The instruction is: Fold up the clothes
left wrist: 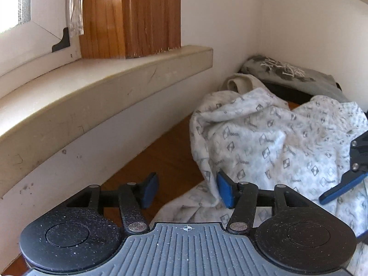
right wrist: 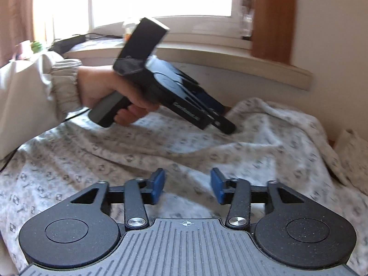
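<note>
Both tools stand spread and empty: the left tool (left wrist: pixel 187 189) at the edge of the patterned white garment (left wrist: pixel 264 142), rumpled on the wooden table (left wrist: pixel 165 161) under the window sill (left wrist: pixel 103 87), the right tool (right wrist: pixel 187 185) over its middle. The step looks like re-gripping; next, each needs an edge to pinch.

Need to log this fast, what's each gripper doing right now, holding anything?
Left gripper: open, nothing between its pads.
Right gripper: open, empty, above the patterned garment.
</note>
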{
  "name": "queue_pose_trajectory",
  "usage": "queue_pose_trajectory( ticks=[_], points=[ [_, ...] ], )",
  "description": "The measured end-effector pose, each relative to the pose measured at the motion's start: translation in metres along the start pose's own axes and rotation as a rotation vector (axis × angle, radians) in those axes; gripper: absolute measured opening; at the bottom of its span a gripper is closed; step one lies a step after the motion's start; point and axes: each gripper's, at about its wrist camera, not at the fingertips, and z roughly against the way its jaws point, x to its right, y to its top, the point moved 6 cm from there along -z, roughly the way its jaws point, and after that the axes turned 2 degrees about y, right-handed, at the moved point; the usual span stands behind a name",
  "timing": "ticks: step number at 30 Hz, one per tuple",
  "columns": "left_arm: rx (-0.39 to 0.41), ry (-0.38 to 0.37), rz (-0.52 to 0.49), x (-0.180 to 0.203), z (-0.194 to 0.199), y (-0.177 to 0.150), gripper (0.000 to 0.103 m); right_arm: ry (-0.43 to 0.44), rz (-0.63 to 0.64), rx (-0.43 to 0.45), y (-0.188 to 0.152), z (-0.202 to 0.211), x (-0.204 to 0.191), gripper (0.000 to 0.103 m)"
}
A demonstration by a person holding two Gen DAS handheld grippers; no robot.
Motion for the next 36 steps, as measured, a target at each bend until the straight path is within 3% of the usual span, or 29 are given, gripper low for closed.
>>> queue_pose_trajectory(
  ticks=[2, 3, 4, 5, 8, 11, 14, 17, 19, 20, 21, 24, 30, 32, 36],
  points=[
    [0.002, -0.004, -0.005, 0.001, 0.001, 0.000, 0.050, -0.005, 0.022, -0.016, 0.001, -0.005, -0.002, 0.049],
    [0.007, -0.005, -0.009, 0.001, 0.002, 0.000, 0.034, -0.007, 0.026, -0.023, 0.001, -0.007, -0.002, 0.049],
    [0.011, 0.002, -0.015, 0.001, 0.003, 0.001, 0.005, -0.009, 0.031, -0.030, 0.001, -0.009, -0.001, 0.048],
    [0.011, 0.033, -0.021, 0.001, 0.003, 0.002, 0.002, -0.006, 0.025, -0.034, 0.001, -0.011, 0.000, 0.047],
    [0.038, 0.086, -0.038, -0.002, 0.009, 0.006, 0.002, 0.031, 0.004, -0.047, -0.005, -0.011, 0.002, 0.002],
    [0.091, 0.137, -0.053, -0.006, 0.026, 0.014, 0.002, 0.072, 0.005, -0.033, -0.008, -0.001, -0.005, 0.002],
    [0.112, 0.147, -0.063, -0.008, 0.037, 0.022, 0.002, 0.198, 0.007, -0.008, -0.009, 0.022, -0.025, 0.002],
    [0.102, 0.174, -0.080, -0.006, 0.035, 0.020, 0.002, 0.135, 0.041, -0.043, -0.013, 0.020, -0.034, 0.005],
    [0.081, 0.166, -0.072, -0.003, 0.033, 0.015, 0.004, 0.094, 0.007, -0.025, -0.013, 0.023, -0.030, 0.013],
    [0.081, 0.156, -0.066, -0.003, 0.036, 0.012, 0.004, 0.081, -0.022, -0.002, -0.012, 0.026, -0.027, 0.022],
    [0.081, 0.145, -0.060, -0.003, 0.038, 0.009, 0.010, 0.078, -0.029, 0.010, -0.012, 0.028, -0.029, 0.030],
    [0.063, 0.148, -0.037, -0.011, 0.050, -0.008, 0.028, 0.083, -0.027, 0.030, -0.009, 0.033, -0.037, 0.034],
    [-0.020, 0.181, -0.032, -0.032, 0.079, -0.049, 0.031, 0.150, 0.023, -0.003, -0.003, 0.020, -0.064, 0.034],
    [-0.033, 0.196, -0.015, -0.041, 0.090, -0.060, 0.042, 0.190, 0.037, -0.020, -0.003, 0.014, -0.074, 0.034],
    [-0.046, 0.203, 0.024, -0.059, 0.107, -0.075, 0.044, 0.238, 0.066, -0.031, 0.001, 0.005, -0.087, 0.035]
  ],
)
